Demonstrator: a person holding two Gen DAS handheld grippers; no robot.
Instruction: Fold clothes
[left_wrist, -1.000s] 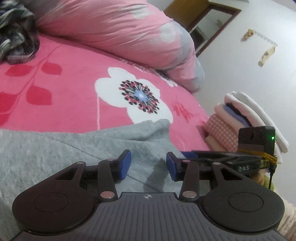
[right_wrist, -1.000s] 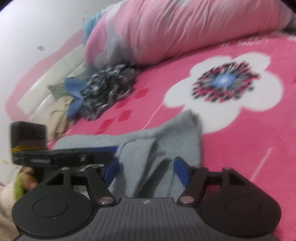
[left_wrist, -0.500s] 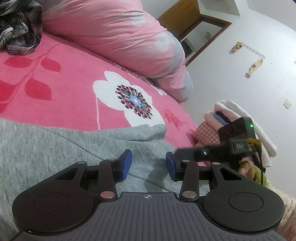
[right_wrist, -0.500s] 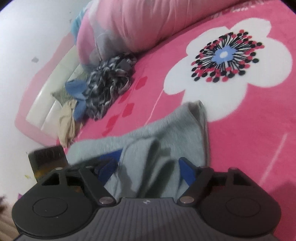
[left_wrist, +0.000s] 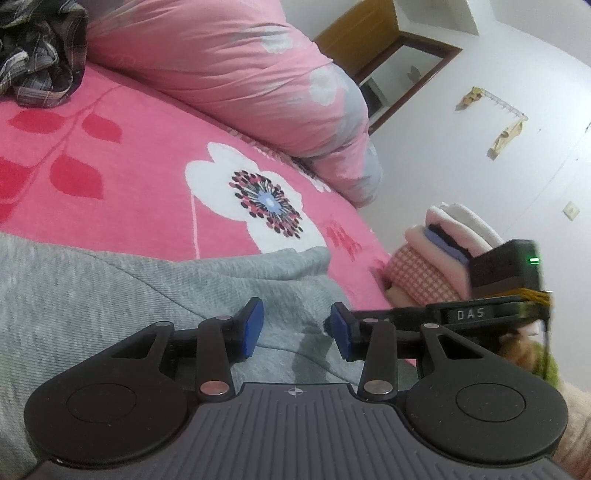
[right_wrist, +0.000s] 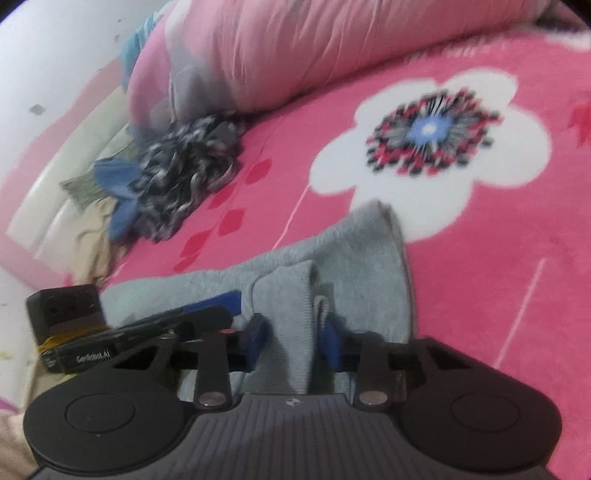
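A grey knit garment lies on the pink floral bedspread. My left gripper is open and hovers just over the garment's right end, nothing between its blue pads. My right gripper is shut on a bunched fold of the same grey garment, with the cloth pinched between the blue pads. The left gripper's body also shows in the right wrist view, close on the left. The right gripper's body reaches in from the right in the left wrist view.
A rolled pink duvet lies along the back of the bed. A crumpled black-and-white plaid garment and blue cloth lie by the headboard. A stack of folded clothes stands beside the bed's right edge.
My right gripper has closed on a fold of the grey garment, which was loose between its open pads before. My left gripper stays open over the cloth.
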